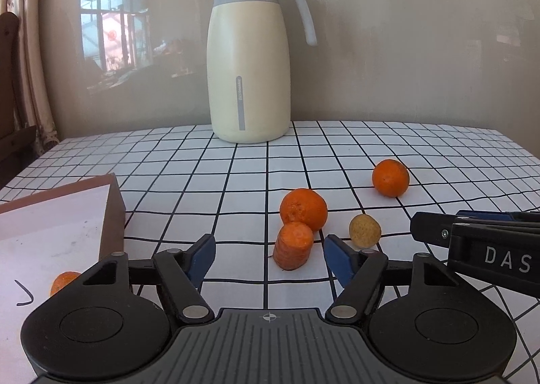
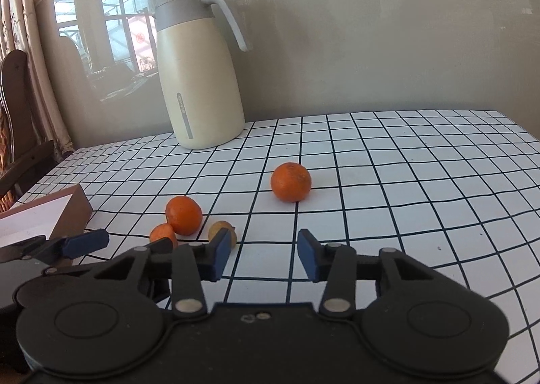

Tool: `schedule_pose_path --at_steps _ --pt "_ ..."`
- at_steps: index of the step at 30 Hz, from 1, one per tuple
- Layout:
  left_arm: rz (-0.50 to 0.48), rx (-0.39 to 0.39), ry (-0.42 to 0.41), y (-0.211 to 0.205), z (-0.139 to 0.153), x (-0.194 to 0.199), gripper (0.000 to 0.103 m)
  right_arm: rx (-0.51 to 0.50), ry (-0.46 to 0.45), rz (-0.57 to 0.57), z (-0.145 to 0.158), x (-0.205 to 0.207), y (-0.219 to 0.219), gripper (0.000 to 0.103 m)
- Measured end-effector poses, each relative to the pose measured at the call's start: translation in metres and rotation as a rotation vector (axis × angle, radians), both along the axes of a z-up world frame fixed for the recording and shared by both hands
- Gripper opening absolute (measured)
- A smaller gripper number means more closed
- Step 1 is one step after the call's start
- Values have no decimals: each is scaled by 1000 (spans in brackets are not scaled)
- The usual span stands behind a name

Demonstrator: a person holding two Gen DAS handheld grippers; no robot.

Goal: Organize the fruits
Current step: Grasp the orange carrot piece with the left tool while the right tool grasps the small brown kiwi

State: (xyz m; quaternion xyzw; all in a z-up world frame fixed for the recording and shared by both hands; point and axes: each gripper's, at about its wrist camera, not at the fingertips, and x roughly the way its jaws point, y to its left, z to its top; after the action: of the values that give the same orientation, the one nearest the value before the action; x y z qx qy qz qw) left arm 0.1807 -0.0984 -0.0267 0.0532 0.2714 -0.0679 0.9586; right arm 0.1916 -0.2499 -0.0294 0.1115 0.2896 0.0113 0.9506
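Judging from how things lie, I am early in the sorting: one orange fruit (image 1: 62,281) already sits inside the cardboard box (image 1: 113,211) at the lower left of the left wrist view, half hidden behind my gripper. Left on the checked counter (image 1: 202,181) are a near mandarin (image 1: 303,208) at centre, touching a carrot stub (image 1: 293,245) just in front of it, a small yellowish fruit (image 1: 365,230) just right of them, and a far mandarin (image 1: 390,178) well apart toward the right.

My left gripper (image 1: 270,254) hovers with fingers spread and nothing between them, roughly lined up on the carrot stub. My right gripper (image 2: 265,254) is likewise spread and empty, with the far mandarin ahead of it.

A cream thermos jug (image 1: 249,80) stands at the back, clear of my path. I think the carrot crowding the near mandarin is the main nuisance, and the two grippers sit close together.
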Motion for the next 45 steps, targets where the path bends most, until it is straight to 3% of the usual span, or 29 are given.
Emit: schedule_pose_path --at_steps 6,10,16,21,24,34,45 --pt "-20 19 24 -7 -4 8 67 22 40 71 -3 21 2 35" --pt "-20 15 56 -6 -7 13 44 13 61 109 -8 30 10 31" --pt "-24 17 67 -5 -8 15 26 28 79 134 -10 42 19 27" --pt "-27 34 60 -5 -8 13 26 36 108 130 -14 47 22 25" --pt "-30 53 49 -6 -7 14 26 30 107 118 -14 47 21 15" --pt "-56 70 52 -13 -7 18 36 38 149 148 -15 56 21 15" --pt "-23 -12 70 2 -8 22 27 30 105 72 -8 36 -1 15"
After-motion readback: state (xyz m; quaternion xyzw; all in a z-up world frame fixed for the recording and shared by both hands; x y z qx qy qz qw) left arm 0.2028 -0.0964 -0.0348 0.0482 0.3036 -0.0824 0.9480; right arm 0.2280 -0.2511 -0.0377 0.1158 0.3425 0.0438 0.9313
